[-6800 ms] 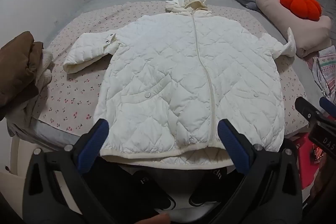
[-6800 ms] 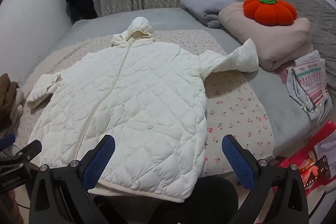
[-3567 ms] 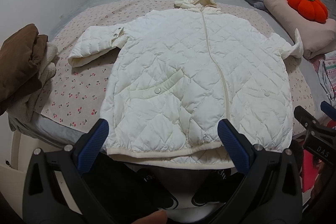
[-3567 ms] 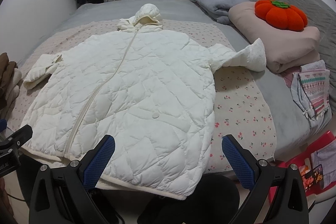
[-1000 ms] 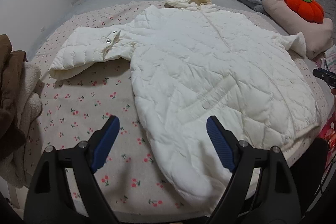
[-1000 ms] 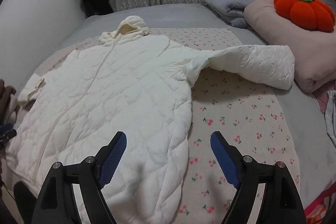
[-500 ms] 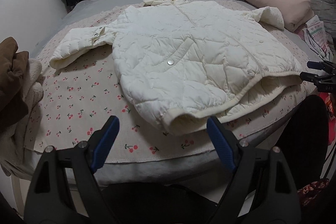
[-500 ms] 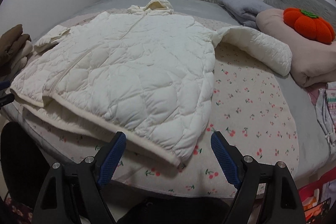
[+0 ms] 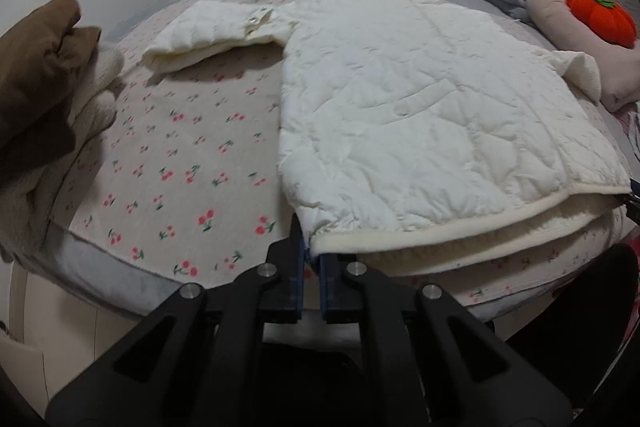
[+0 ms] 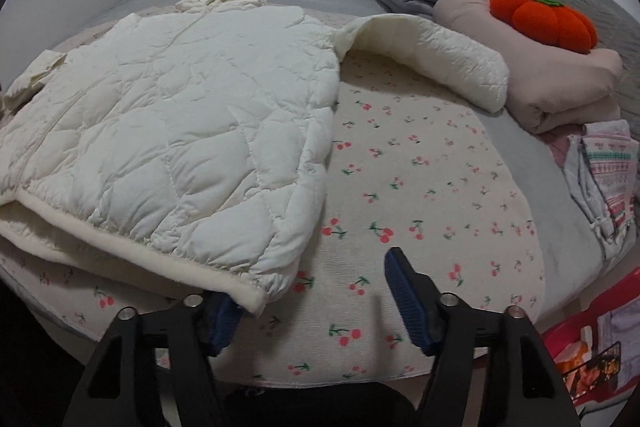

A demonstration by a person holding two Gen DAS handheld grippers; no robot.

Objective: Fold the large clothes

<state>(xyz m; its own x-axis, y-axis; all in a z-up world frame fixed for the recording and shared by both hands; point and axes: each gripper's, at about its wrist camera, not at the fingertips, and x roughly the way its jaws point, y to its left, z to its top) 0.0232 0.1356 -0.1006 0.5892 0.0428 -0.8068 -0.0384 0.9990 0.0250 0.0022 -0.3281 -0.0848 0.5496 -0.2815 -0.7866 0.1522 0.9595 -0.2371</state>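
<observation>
Left claw [image 9: 311,259] pinches jacket [image 9: 420,115] hem; right claw [image 10: 316,291], closing, half-open at the corner.

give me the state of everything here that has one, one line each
jacket: spread flat on the bed, zipped, hood up top
near sleeve: lying out to the side
far sleeve: out sideways, cuff against the pink blanket
left hand-held gripper: just closed, pinching the hem corner
right hand-held gripper: closing, not yet gripping; hem corner beside one finger
</observation>
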